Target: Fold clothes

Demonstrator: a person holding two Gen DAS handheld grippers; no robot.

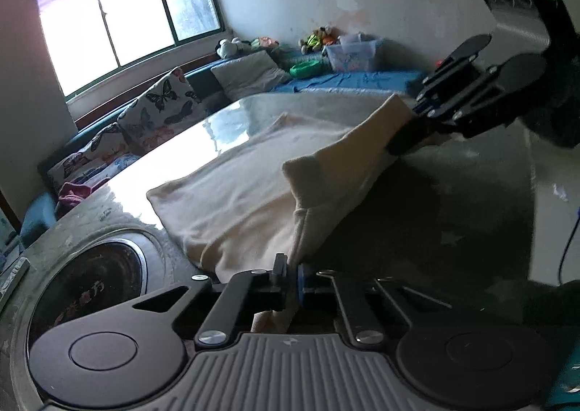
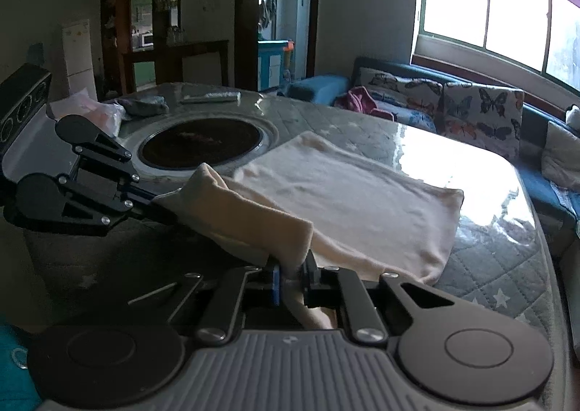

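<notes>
A cream cloth (image 1: pixel 239 190) lies on the glass-covered table (image 1: pixel 224 128), and its near edge is lifted up from the surface by both tools. The left gripper (image 1: pixel 290 280) has its two fingers closed on one corner of the cloth, the fabric being pinched between the blue pads. The right gripper (image 2: pixel 291 277) is also clenched on the cloth, at the other corner of the same edge, and some fabric hangs down behind its fingers. Between the two grippers the raised edge makes a loose band with a small fold standing up. The far part of the cloth rests flat on the table, just beside the round dark hotplate (image 2: pixel 201 144) which is set into the tabletop. Behind the table stands a blue sofa (image 2: pixel 536 121) with butterfly cushions (image 2: pixel 482 110), under a bright window (image 1: pixel 119 19).
</notes>
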